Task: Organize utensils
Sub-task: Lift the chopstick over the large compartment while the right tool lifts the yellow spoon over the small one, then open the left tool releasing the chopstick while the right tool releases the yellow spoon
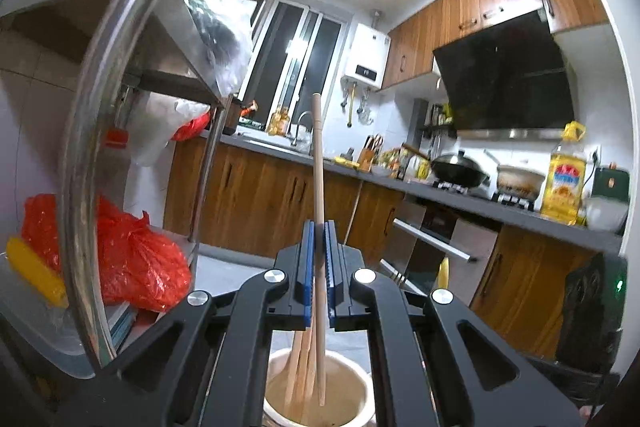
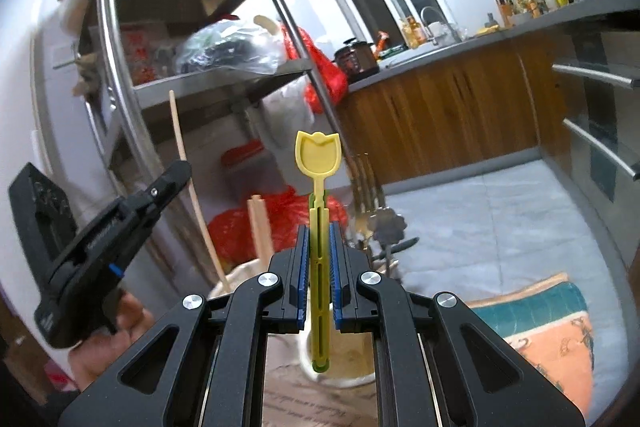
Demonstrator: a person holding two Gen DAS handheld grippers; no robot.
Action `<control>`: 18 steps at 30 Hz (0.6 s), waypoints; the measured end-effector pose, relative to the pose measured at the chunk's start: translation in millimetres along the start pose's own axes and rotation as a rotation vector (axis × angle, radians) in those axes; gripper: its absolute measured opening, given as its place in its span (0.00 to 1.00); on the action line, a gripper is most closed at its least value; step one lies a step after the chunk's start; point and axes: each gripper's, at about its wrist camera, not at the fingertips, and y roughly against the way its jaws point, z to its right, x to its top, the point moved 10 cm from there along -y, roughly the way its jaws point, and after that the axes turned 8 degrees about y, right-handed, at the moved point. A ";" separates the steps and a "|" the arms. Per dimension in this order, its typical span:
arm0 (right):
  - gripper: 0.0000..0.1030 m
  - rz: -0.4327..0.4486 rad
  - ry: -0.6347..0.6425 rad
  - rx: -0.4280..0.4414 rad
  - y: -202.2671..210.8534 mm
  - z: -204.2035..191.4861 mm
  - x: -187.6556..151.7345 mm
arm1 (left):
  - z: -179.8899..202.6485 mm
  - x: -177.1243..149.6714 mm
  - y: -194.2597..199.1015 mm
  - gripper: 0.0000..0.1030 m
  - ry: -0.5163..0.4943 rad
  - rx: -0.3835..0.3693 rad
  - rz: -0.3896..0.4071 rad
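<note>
In the left wrist view my left gripper (image 1: 319, 227) is shut on a long thin wooden stick (image 1: 317, 155) that stands upright. Its lower end reaches into a cream cup (image 1: 356, 375) with other wooden sticks. In the right wrist view my right gripper (image 2: 319, 227) is shut on a yellow plastic utensil (image 2: 318, 155) with a tulip-shaped head pointing up. Its lower end hangs over a cream cup (image 2: 352, 375). The left gripper (image 2: 178, 171) shows at the left, holding the thin stick (image 2: 179, 139) above another cream holder (image 2: 240, 273). Metal forks (image 2: 366, 179) stand just right of the yellow utensil.
A steel shelf rack (image 2: 120, 67) with red plastic bags (image 1: 136, 259) stands close on the left. A wooden-front counter (image 1: 460, 195) carries a wok, pots and an oil bottle (image 1: 566, 179). Oven handles (image 2: 596, 143) jut out at the right. A teal and orange cloth (image 2: 548, 323) lies low right.
</note>
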 end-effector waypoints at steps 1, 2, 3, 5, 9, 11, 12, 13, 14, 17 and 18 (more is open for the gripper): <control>0.10 0.000 0.013 -0.022 -2.6 1.1 -1.1 | -0.8 -4.4 -2.6 0.05 -0.010 0.006 -0.010; 0.10 -0.002 0.024 -0.033 -4.1 1.8 -2.7 | -0.7 -9.6 -5.6 0.05 -0.018 0.011 -0.024; 0.10 -0.009 0.036 -0.049 -6.2 2.3 -4.5 | -1.2 -13.2 -7.8 0.05 -0.023 0.014 -0.034; 0.10 -0.029 0.058 -0.067 -9.5 2.5 -9.3 | -3.9 -24.8 -12.4 0.05 -0.035 0.028 -0.076; 0.10 -0.083 0.099 -0.094 -11.9 -0.1 -20.7 | -6.2 -40.6 -11.3 0.05 -0.060 0.054 -0.135; 0.10 -0.116 0.120 -0.105 -11.8 -1.8 -26.3 | -6.9 -47.2 -8.8 0.05 -0.079 0.069 -0.167; 0.10 -0.132 0.126 -0.109 -12.0 -1.9 -29.4 | -7.1 -52.0 -9.8 0.05 -0.097 0.086 -0.198; 0.10 -0.153 0.137 -0.119 -12.7 -1.9 -33.1 | -8.1 -56.9 -10.1 0.05 -0.109 0.100 -0.227; 0.10 -0.167 0.145 -0.128 -13.6 -1.8 -36.1 | -9.0 -62.4 -11.9 0.05 -0.116 0.112 -0.262; 0.10 -0.225 0.158 -0.150 -17.6 -0.7 -46.4 | -14.1 -76.5 -16.4 0.05 -0.122 0.141 -0.351; 0.10 -0.235 0.160 -0.152 -18.2 -0.8 -48.7 | -15.3 -79.5 -17.4 0.05 -0.127 0.150 -0.372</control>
